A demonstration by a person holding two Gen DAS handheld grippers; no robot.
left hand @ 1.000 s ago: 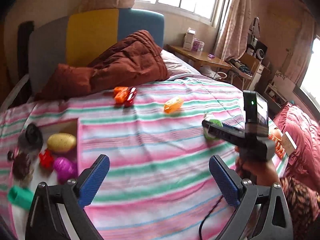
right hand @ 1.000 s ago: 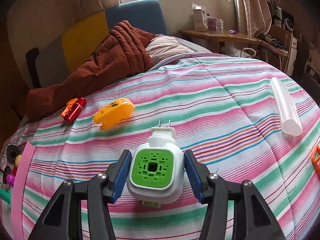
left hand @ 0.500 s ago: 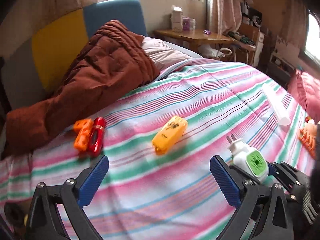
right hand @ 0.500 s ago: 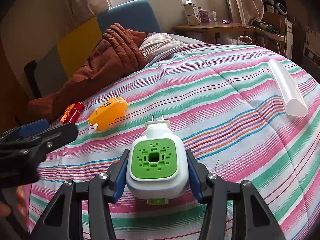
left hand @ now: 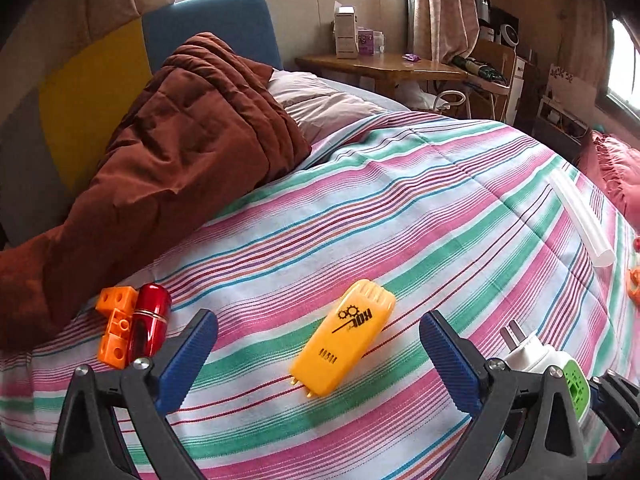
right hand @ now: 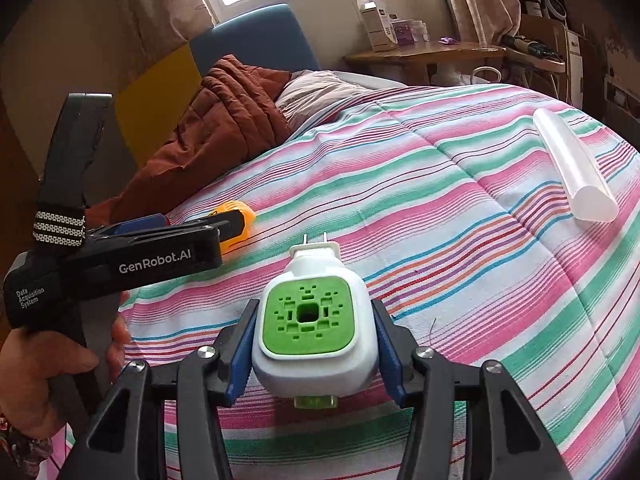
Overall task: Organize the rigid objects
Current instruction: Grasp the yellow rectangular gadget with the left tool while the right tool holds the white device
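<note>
My left gripper is open, its blue pads either side of a yellow plastic case lying on the striped bedspread. An orange block and a red capsule lie together to the left of it. My right gripper is shut on a white plug-in device with a green face, prongs pointing away. That device also shows at the lower right of the left wrist view. The left gripper's body reaches in from the left of the right wrist view, partly hiding the yellow case.
A brown quilt is heaped at the head of the bed by a pillow. A translucent white tube lies on the right of the bedspread. A wooden desk with boxes stands behind. An orange item sits at the right edge.
My left gripper has swung right and moved forward, away from the tray of toys, up to the yellow case. My right gripper keeps holding the plug-in device, lifted slightly.
</note>
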